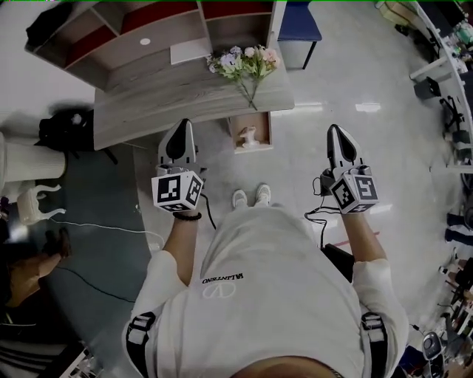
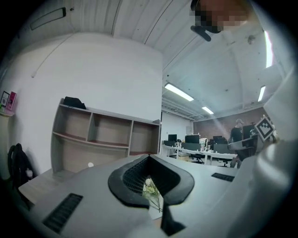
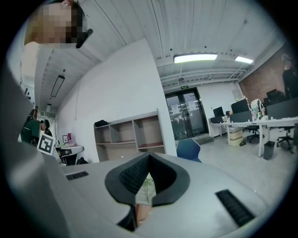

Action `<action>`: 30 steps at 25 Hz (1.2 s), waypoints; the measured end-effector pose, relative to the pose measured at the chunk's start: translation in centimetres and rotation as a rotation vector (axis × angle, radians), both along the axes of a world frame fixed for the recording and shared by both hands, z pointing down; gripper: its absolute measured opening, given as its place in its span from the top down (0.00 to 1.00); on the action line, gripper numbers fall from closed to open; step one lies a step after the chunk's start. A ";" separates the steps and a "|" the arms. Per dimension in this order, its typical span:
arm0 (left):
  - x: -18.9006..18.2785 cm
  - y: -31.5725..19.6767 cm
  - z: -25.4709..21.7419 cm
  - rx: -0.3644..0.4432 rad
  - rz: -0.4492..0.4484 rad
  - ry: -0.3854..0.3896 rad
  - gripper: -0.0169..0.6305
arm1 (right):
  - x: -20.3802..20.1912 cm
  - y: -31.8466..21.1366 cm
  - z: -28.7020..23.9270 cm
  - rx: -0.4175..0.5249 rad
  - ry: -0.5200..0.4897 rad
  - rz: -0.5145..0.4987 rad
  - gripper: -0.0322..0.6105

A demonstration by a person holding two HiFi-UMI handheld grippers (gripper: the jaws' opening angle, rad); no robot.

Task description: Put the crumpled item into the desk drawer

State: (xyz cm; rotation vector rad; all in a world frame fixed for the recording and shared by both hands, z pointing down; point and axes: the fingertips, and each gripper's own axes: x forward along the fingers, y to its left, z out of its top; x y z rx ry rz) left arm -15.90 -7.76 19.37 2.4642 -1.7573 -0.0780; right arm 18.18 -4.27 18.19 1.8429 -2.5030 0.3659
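Observation:
The desk drawer (image 1: 260, 136) stands pulled open under the front edge of the grey wooden desk (image 1: 162, 96). A pale crumpled item (image 1: 248, 136) lies inside it. My left gripper (image 1: 182, 122) hovers in front of the desk, left of the drawer, with its jaws shut and nothing in them. My right gripper (image 1: 334, 128) is held over the floor to the right of the drawer, also shut and empty. In the left gripper view the closed left gripper (image 2: 149, 156) points level at the shelves. In the right gripper view the right gripper (image 3: 149, 155) does likewise.
A bunch of flowers (image 1: 244, 63) lies on the desk's right end. An open shelf unit (image 1: 133, 37) lines its back. A blue chair (image 1: 299, 22) stands beyond, a black bag (image 1: 70, 129) at the desk's left end. Cables cross the floor (image 1: 111, 229).

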 end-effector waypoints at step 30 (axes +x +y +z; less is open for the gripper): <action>0.5 1.5 -3.0 0.056 -0.037 -0.006 0.97 | -0.4 -0.1 -1.7 0.033 0.009 -0.014 0.95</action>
